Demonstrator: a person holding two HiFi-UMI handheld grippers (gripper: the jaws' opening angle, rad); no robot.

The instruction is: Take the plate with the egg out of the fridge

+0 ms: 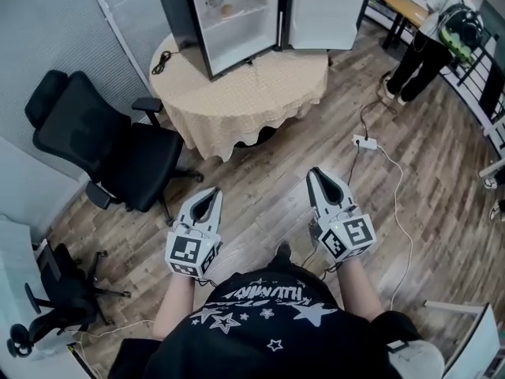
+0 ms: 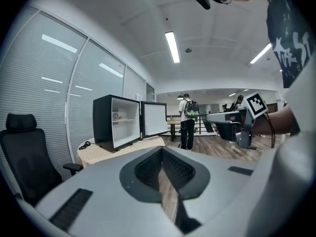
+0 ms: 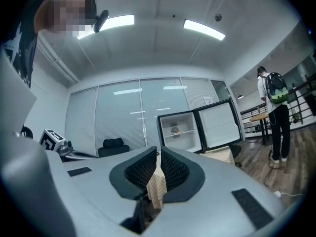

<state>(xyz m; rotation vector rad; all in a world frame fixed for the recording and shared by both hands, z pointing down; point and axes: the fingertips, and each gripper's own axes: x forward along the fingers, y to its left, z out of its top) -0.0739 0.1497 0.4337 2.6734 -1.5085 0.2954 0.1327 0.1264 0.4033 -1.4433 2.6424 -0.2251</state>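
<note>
A small black fridge stands with its door swung wide on a round table across the room. On its upper shelf sits a plate with an egg, seen small in the left gripper view and in the right gripper view. My left gripper and my right gripper hang side by side over the wooden floor, well short of the table. Both are shut with nothing between the jaws, which point toward the fridge.
A black office chair stands left of the table, a second chair at the lower left. A power strip with cables lies on the floor to the right. A person with a backpack stands by a wooden table.
</note>
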